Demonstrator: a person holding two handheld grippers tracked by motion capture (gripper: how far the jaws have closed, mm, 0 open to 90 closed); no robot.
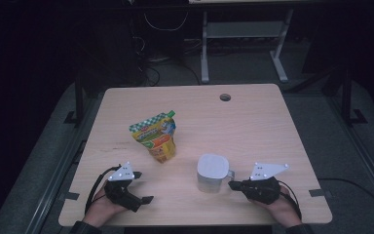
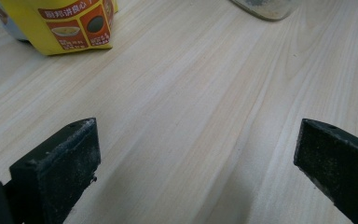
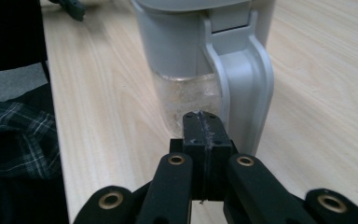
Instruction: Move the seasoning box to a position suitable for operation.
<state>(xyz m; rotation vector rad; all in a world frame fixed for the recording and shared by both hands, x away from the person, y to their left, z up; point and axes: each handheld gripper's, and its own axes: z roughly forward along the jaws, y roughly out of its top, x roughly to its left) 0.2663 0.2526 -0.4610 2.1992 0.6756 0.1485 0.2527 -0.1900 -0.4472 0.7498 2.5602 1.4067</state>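
A yellow and green spouted food pouch (image 1: 156, 138) stands near the table's middle left; its lower corner (image 2: 70, 25) shows at the top left of the left gripper view. A grey lidded jug with a clear body (image 1: 212, 172) stands right of it, its handle (image 3: 242, 79) turned toward my right gripper. My left gripper (image 1: 143, 195) rests open at the front left, jaws wide apart over bare wood (image 2: 196, 154). My right gripper (image 1: 233, 185) is shut with nothing between its jaws, its tips (image 3: 202, 122) just in front of the jug's handle.
The wooden table (image 1: 253, 122) has a round cable hole (image 1: 225, 97) at the back. A desk frame and cables stand on the dark floor behind (image 1: 209, 44). A plaid sleeve (image 3: 14, 140) shows off the table's edge in the right gripper view.
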